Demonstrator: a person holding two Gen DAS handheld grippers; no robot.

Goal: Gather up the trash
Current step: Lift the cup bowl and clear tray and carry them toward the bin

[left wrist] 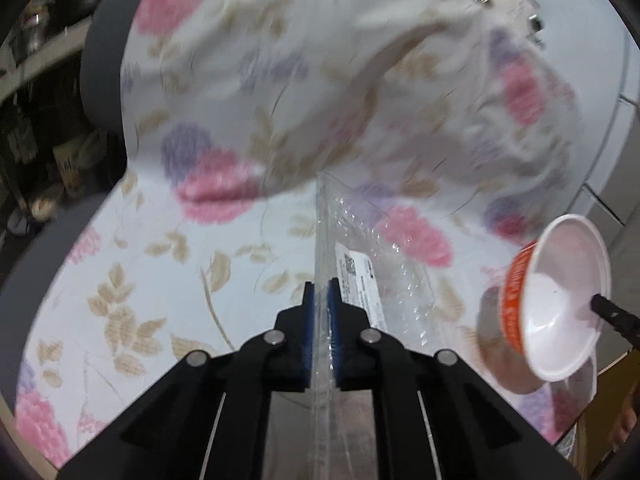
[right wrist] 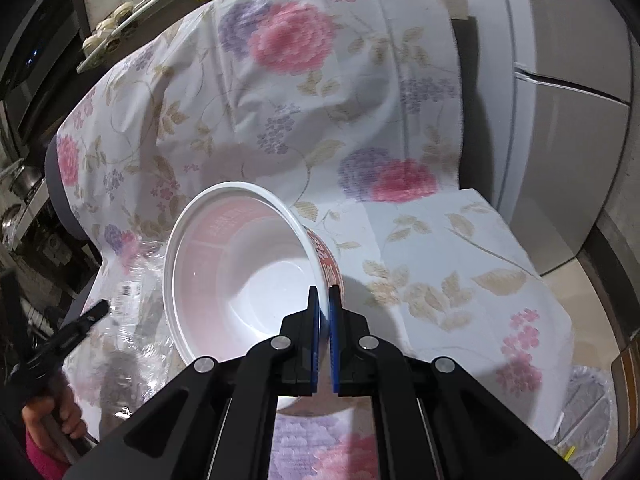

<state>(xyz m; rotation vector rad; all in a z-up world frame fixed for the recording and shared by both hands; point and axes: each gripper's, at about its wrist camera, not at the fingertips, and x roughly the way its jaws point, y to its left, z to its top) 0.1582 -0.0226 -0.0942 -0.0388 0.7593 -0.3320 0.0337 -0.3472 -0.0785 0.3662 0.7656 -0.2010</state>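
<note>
My left gripper is shut on the thin edge of a clear plastic tray with a white printed label, which stands on edge above the flowered cloth. To its right hangs a white disposable bowl with an orange outside, tilted on its side. In the right wrist view my right gripper is shut on that bowl's rim, one pad inside and one outside. The bowl's inside looks empty. The left gripper and the clear tray show at the left there, with a hand below.
The flowered cloth covers a seat and its backrest. A white cabinet stands to the right. Shelves with jars are at the far left. A clear plastic bag lies on the floor at the lower right.
</note>
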